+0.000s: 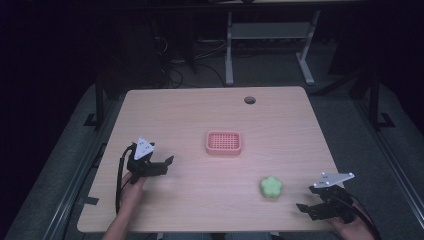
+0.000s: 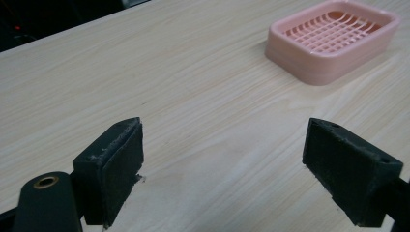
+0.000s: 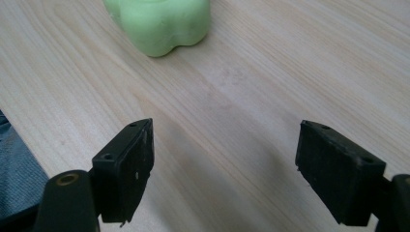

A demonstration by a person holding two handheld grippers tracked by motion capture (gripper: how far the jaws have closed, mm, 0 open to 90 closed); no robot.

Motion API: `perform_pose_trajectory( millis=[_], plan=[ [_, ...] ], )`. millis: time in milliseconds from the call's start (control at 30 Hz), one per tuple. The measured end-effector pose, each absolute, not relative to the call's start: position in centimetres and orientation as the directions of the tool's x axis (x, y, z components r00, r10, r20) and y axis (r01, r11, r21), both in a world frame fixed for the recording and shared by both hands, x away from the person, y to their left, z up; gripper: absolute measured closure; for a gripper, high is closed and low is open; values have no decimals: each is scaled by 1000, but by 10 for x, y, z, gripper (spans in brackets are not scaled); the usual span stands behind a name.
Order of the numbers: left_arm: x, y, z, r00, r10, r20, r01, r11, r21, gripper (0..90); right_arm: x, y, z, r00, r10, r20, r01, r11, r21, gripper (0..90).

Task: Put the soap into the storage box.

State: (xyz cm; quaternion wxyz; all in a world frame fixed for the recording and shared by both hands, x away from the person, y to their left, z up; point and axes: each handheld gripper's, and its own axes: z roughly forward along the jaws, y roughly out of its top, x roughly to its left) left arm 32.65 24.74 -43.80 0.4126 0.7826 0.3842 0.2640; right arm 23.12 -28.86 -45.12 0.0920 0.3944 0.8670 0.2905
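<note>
Wooden counter holding a pink slotted soap dish at its centre and a green flower-shaped soap near the front right. Left gripper and right gripper hover apart, jaws wide, both empty.

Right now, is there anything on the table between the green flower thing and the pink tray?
No. In the high view, only bare wooden table lies between the green flower-shaped piece and the pink tray.
</note>
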Motion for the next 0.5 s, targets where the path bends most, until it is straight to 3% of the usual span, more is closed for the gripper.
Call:
perform_pose_trajectory(
  millis=[500],
  plan=[
    [325,248,-438,557,824,105,383,-366,848,143,244,-264,-442,-731,682,37,577,587,568,210]
  ],
)
